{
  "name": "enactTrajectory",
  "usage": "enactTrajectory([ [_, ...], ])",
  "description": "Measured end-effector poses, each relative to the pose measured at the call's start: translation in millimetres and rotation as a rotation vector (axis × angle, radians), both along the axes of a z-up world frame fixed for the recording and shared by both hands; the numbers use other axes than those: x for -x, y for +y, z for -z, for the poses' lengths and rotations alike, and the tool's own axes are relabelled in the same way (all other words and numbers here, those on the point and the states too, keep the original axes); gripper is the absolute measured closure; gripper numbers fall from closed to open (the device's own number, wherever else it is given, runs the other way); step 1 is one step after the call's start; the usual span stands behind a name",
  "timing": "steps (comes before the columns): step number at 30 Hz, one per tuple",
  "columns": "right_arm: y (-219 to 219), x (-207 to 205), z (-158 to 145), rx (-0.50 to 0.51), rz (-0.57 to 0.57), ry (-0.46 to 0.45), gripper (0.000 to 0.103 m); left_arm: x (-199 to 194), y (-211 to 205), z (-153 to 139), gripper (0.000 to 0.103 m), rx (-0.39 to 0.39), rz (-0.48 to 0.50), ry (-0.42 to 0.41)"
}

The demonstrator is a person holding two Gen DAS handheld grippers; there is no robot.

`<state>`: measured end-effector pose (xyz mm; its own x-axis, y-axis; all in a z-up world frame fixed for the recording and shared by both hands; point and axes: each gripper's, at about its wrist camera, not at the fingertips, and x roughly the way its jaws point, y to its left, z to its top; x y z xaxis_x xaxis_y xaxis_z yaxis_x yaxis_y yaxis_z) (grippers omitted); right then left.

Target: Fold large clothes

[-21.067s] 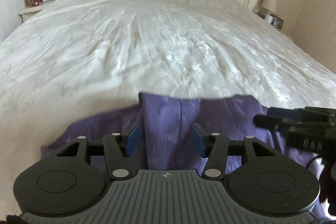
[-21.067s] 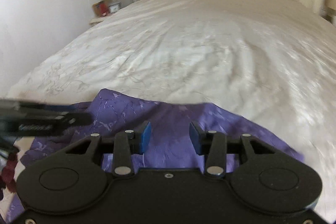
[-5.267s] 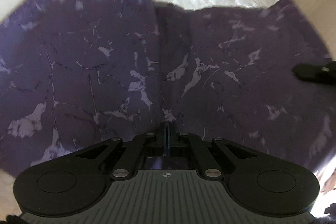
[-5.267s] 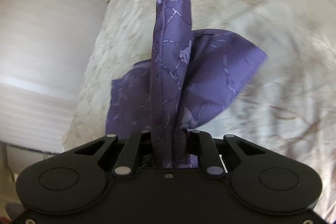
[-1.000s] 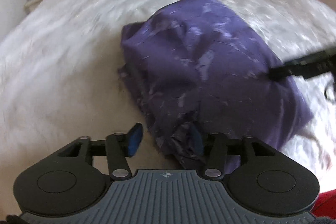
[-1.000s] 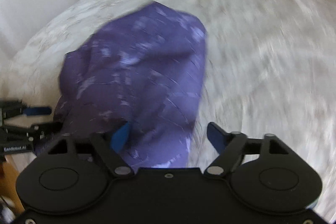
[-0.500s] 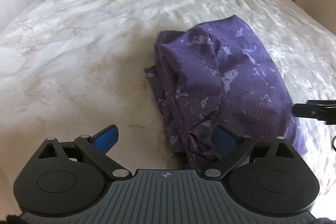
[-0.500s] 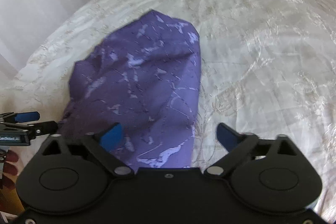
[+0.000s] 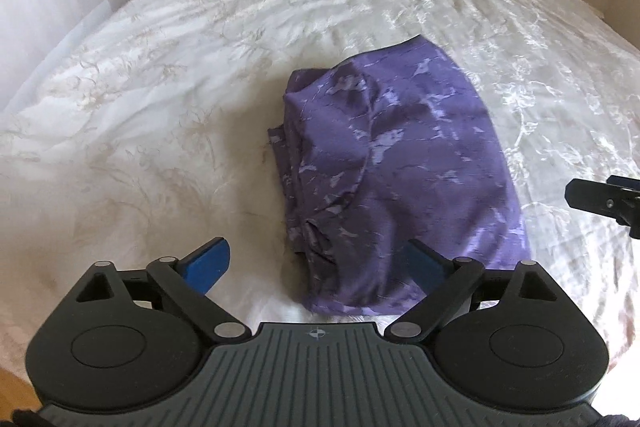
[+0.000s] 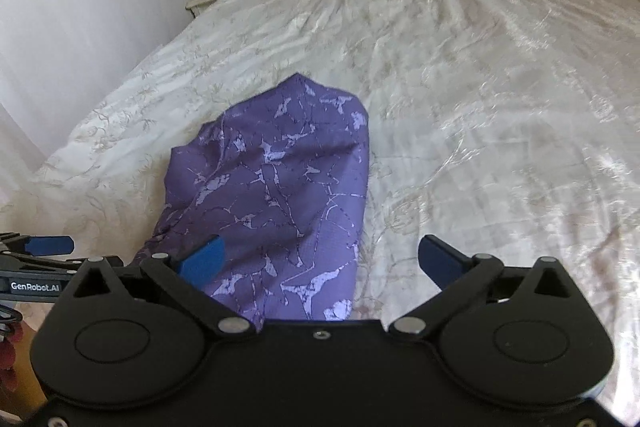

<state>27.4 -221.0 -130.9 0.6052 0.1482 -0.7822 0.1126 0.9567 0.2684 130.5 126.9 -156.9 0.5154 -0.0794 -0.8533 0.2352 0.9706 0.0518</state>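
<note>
The folded purple garment lies on the bed, near its foot edge. Left gripper above the garment's near end, fingers spread but narrowing, gripping nothing; right gripper likewise released, fingers wide

Both wrist views look down bed, sharing purple garment.
</note>
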Motion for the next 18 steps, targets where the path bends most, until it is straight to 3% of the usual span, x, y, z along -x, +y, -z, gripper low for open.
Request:
enactTrajectory([
  [6, 0, 23, -16, 0.011, 0.018, -0.013, 0.001, 24, -21, -19, 0.011, -0.083, -0.014, -0.043],
  [18, 9, 71, -43, 0.050, 0.037, -0.073, 0.001, 66, -30, -32, 0.015, -0.052, -0.027, -0.060],
])
